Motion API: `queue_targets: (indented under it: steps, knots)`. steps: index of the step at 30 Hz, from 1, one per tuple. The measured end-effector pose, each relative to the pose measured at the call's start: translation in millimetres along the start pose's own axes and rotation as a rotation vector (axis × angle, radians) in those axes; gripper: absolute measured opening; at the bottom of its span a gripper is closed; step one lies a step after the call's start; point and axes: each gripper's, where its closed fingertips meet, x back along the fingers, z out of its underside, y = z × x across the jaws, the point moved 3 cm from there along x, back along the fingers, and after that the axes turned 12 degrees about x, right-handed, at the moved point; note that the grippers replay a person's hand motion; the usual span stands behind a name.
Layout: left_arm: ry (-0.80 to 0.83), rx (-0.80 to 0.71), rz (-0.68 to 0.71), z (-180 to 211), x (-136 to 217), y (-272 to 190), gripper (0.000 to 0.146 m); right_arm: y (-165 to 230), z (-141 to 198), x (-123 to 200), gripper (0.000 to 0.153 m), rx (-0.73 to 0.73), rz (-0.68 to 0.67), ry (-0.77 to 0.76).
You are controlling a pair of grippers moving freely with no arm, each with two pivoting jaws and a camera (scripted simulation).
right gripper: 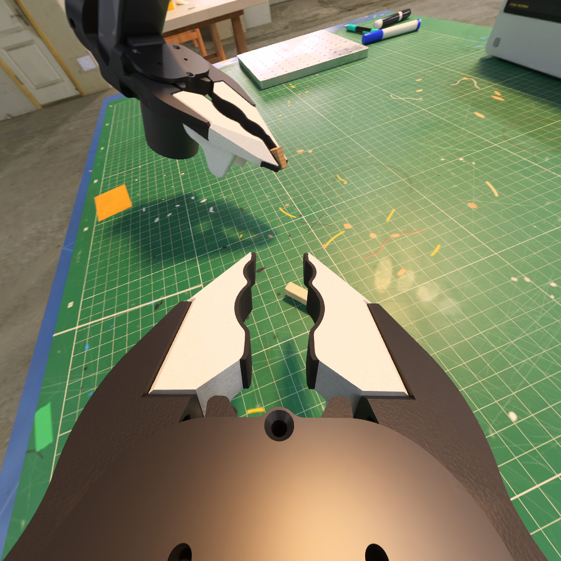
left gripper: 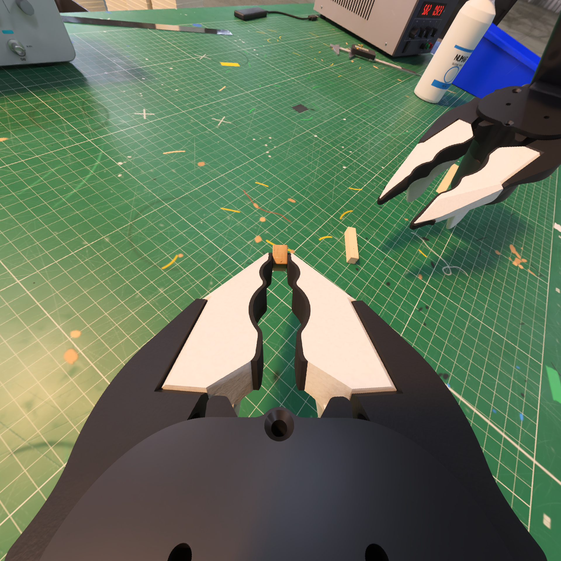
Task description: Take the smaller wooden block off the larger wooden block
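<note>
My left gripper (left gripper: pixel 279 257) is shut on the smaller wooden block (left gripper: pixel 279 252), a brown cube pinched at the fingertips. The right wrist view shows that gripper (right gripper: pixel 277 162) holding the cube (right gripper: pixel 280 157) up above the green cutting mat (right gripper: pixel 394 170). The larger wooden block (left gripper: pixel 351 245), a pale stick, lies flat on the mat to the right of the cube, apart from it. My right gripper (right gripper: pixel 279 256) is open and empty, hovering over the pale stick (right gripper: pixel 296 293), whose far end its right finger hides. The right gripper also shows in the left wrist view (left gripper: pixel 396 213).
Another pale wooden piece (left gripper: pixel 447 179) shows behind the right gripper. At the back stand a power supply (left gripper: pixel 379 24), a white bottle (left gripper: pixel 449 57), a blue bin (left gripper: pixel 498 60) and a grey device (left gripper: pixel 30 33). A metal plate (right gripper: pixel 303 56) and markers (right gripper: pixel 391 28) lie far off. The mat's edge (right gripper: pixel 76 243) runs along the left.
</note>
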Motion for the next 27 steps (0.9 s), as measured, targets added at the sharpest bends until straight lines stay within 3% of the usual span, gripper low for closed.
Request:
queue_targets:
  steps: [10,27]
  knots:
    - [0.003,-0.03,0.003,4.8,0.4,5.1,0.008,-6.4,4.9,-16.9,0.027,0.014,0.105,0.119]
    - [0.049,-0.061,0.04,10.7,-0.8,12.2,0.008,-11.1,4.6,-43.4,0.031,-0.032,0.058,0.262]
